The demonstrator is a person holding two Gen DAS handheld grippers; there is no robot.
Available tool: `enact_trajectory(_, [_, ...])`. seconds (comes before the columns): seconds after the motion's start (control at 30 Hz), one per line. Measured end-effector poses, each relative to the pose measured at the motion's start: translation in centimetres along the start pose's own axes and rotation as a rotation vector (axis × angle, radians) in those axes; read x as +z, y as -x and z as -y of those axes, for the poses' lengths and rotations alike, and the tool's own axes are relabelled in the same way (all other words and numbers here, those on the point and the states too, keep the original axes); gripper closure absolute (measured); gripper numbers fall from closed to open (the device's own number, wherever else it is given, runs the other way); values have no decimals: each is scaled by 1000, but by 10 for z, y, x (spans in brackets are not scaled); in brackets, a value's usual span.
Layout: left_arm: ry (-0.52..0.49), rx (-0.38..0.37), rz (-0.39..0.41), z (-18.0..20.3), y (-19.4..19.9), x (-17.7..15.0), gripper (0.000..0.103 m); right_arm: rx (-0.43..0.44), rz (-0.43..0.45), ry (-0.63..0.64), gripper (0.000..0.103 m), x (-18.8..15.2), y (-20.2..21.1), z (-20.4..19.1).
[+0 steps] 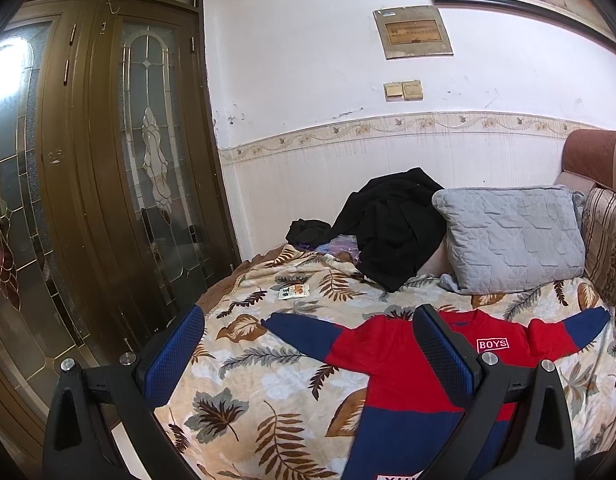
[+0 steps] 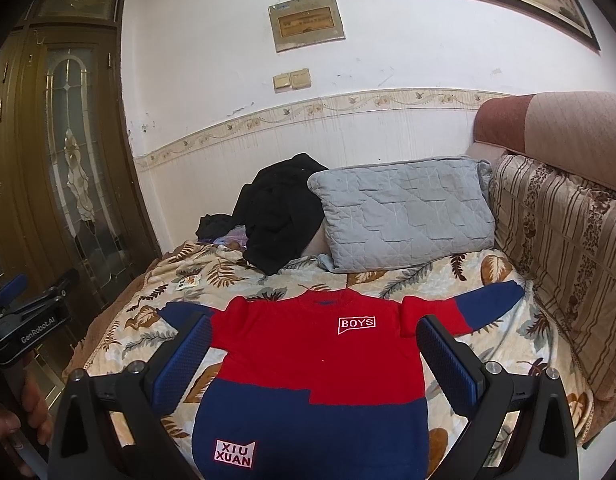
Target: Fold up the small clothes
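Observation:
A small red and navy sweater (image 2: 312, 364) with "BOYS" on its chest lies flat, face up, on the leaf-print blanket (image 2: 147, 320), both sleeves spread out to the sides. My right gripper (image 2: 312, 348) hovers open over the sweater's body, fingers apart at either side of it, holding nothing. In the left wrist view the sweater (image 1: 392, 364) lies right of centre. My left gripper (image 1: 308, 340) is open above the sweater's left sleeve and the blanket (image 1: 247, 400), holding nothing. The left gripper (image 2: 11, 296) also shows at the left edge of the right wrist view, held by a hand.
A grey quilted pillow (image 2: 404, 212) and a heap of black clothes (image 2: 279, 216) lie at the far end of the bed. A striped cushion (image 2: 568, 256) lines the right side. A small packet (image 1: 293, 292) rests on the blanket. A wooden glass-panelled door (image 1: 107, 160) stands left.

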State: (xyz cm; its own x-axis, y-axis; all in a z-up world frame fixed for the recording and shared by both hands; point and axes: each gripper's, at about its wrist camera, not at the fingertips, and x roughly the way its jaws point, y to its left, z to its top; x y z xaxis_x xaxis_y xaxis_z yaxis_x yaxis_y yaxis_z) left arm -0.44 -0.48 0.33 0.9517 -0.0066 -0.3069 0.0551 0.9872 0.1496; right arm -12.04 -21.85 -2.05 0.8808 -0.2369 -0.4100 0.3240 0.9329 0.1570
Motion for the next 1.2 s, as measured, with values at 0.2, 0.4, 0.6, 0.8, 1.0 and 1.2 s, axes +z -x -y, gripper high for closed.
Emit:
enact_trajectory(0.2, [-6, -1, -2, 2, -2, 0, 0, -1, -7, -10, 0, 1, -3, 5])
enact_trajectory(0.4, [-13, -2, -6, 6, -5, -1, 0, -2, -12, -12, 0, 2, -6, 8])
enact_trajectory(0.6, [-23, -5, -11, 11, -10, -3, 0, -3, -22, -20, 0, 1, -13, 12])
enact_trajectory(0.8, [-47, -19, -40, 23, -23, -10, 0, -9, -42, -37, 0, 0, -25, 21])
enact_trajectory(1.0, [-106, -95, -116, 56, -45, -27, 0, -40, -69, -125, 0, -7, -49, 61])
enact_trajectory(1.2, [-168, -159, -186, 95, -65, -49, 0, -99, -187, -256, 0, -39, -98, 122])
